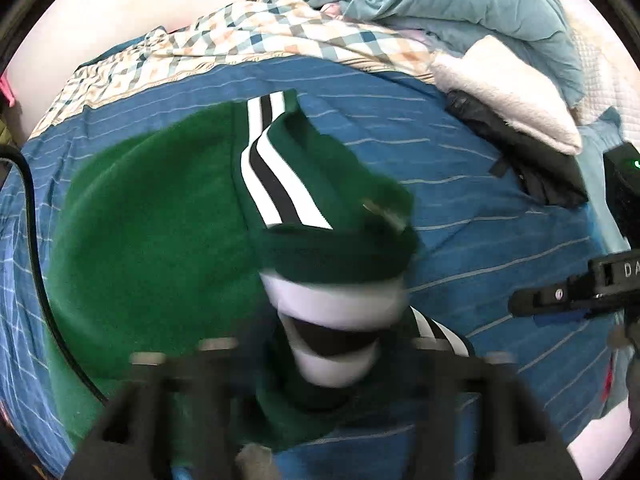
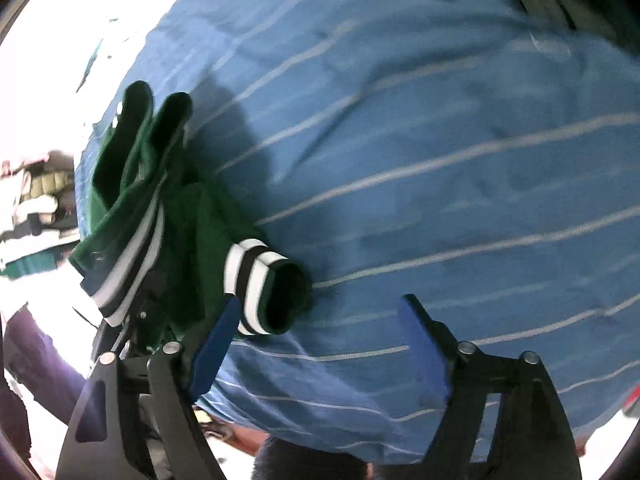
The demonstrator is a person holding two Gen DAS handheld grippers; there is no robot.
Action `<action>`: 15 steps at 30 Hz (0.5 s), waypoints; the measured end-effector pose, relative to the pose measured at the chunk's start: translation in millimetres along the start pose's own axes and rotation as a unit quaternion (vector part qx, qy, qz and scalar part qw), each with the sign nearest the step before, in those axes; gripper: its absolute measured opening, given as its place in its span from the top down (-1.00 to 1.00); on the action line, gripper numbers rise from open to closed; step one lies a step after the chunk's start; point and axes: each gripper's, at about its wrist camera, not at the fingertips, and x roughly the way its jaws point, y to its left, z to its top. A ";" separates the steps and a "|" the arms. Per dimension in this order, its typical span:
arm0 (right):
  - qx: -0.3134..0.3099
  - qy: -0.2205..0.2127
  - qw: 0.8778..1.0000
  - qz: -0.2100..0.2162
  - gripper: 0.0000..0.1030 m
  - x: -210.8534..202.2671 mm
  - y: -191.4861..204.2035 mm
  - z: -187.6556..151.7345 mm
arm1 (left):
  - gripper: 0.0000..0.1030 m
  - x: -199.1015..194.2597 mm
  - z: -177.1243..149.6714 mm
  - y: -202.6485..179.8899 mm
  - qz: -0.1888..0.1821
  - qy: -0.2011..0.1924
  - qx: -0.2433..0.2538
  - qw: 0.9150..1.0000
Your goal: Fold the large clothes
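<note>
Both grippers' fingers are standing open, gripping nothing; the green jacket [image 1: 160, 216] is risking sliding off the bed [image 1: 500, 240] edge, its fold unravelling.

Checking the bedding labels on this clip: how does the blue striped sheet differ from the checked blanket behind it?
The blue striped sheet is solid blue with thin pale lines; the checked blanket shows a diamond check in cream, orange and dark blue. The sheet lies spread and mostly flat under the green garment; the blanket is rumpled along the far edge, clear of the garment. Both are bedding on the same bed.
</note>
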 end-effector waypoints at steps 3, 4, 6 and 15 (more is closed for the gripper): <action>-0.022 0.005 0.999 0.029 -0.62 -8.5 11.9 4.5 | -0.88 -12.0 -7.4 8.9 -0.016 0.001 -0.017 1.000; -0.025 0.007 0.999 0.042 -0.63 -9.0 17.2 6.6 | -0.88 -17.6 -8.9 14.2 -0.018 0.003 -0.026 0.999; -0.036 0.011 0.996 0.077 -0.77 -11.1 27.2 17.9 | -0.89 -32.1 -14.9 28.9 -0.013 0.009 -0.050 0.999; -0.046 0.086 0.980 0.173 -0.80 65.6 102.2 50.8 | -0.89 -83.0 -84.4 158.2 0.161 0.058 -0.233 0.957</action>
